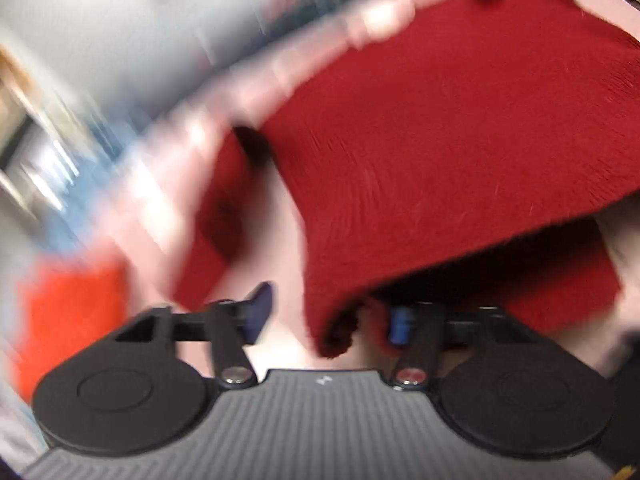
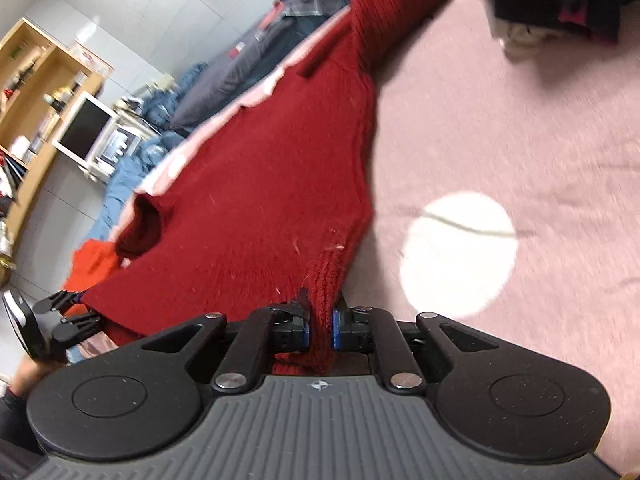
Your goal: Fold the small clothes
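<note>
Dark red knitted sweater (image 2: pixel 256 184) spread on pink bedcover (image 2: pixel 500 120). Right gripper (image 2: pixel 319 326) clenched on its ribbed hem. Left gripper (image 1: pixel 326 318): hem corner hangs between parted pads; grip unclear, view blurred.

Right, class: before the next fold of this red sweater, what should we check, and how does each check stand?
1. Right gripper shut on red sweater hem: ok.
2. Left gripper pinching its corner: not ok, fabric sits between open pads.
3. Far end of red sweater lying on pink cover: ok.
4. Orange garment apart from red sweater: cannot tell.
5. Left wrist view sharp: not ok, blurred.
</note>
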The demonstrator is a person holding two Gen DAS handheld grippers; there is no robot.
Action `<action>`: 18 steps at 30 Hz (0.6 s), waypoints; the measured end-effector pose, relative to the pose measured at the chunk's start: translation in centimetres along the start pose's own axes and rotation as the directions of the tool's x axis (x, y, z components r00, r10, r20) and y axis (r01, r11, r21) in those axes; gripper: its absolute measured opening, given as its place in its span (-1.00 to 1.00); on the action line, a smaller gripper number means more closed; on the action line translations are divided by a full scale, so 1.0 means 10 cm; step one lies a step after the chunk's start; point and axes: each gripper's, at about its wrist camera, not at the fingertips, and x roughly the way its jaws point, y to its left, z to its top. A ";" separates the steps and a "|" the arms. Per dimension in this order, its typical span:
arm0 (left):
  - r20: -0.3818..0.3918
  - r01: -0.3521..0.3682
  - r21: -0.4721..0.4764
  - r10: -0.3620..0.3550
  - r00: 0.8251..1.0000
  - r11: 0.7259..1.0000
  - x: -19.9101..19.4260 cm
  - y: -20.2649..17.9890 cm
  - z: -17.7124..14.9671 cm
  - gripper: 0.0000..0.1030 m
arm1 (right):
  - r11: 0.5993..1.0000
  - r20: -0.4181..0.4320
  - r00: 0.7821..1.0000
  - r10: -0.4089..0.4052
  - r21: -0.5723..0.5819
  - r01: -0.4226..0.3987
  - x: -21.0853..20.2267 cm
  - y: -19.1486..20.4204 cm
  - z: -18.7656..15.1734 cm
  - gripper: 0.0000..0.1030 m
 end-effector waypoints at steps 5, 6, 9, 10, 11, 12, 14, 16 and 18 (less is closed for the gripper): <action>-0.117 0.125 -0.114 -0.138 0.983 0.986 0.25 0.13 -0.21 0.34 | 0.999 -0.048 0.999 -0.019 -0.050 0.016 0.03 0.02 -0.05 -0.57; -0.116 0.138 -0.163 -0.158 0.981 0.977 0.25 0.22 -0.24 0.41 | 0.998 -0.053 0.998 -0.024 -0.065 0.021 0.01 0.03 -0.05 -0.46; -0.075 0.171 -0.322 -0.205 0.976 0.931 0.17 0.53 -0.26 0.62 | 0.995 -0.057 0.997 -0.053 -0.092 0.048 -0.06 0.05 0.00 -0.27; -0.040 0.187 -0.362 -0.216 0.976 0.913 0.13 0.61 -0.27 0.67 | 0.993 -0.048 0.997 -0.064 -0.099 0.059 -0.08 0.05 0.00 -0.08; -0.005 0.212 -0.393 -0.233 0.973 0.895 0.09 0.66 -0.31 0.76 | 0.991 -0.024 0.997 -0.079 -0.112 0.076 -0.13 0.08 0.02 0.08; 0.012 0.230 -0.407 -0.247 0.969 0.884 0.08 0.70 -0.31 0.79 | 0.986 0.004 0.995 -0.099 -0.132 0.099 -0.18 0.12 0.04 0.51; -0.012 0.201 -0.385 -0.222 0.975 0.901 0.10 0.69 -0.30 0.79 | 0.976 0.058 0.990 -0.130 -0.172 0.138 -0.20 0.18 0.05 0.99; -0.050 0.166 -0.368 -0.198 0.979 0.915 0.15 0.65 -0.27 0.79 | 0.970 0.077 0.987 -0.140 -0.189 0.152 -0.21 0.20 0.06 0.99; -0.107 0.130 -0.385 -0.184 0.977 0.914 0.20 0.76 -0.32 0.88 | 0.970 0.075 0.988 -0.136 -0.193 0.148 -0.19 0.20 0.05 0.98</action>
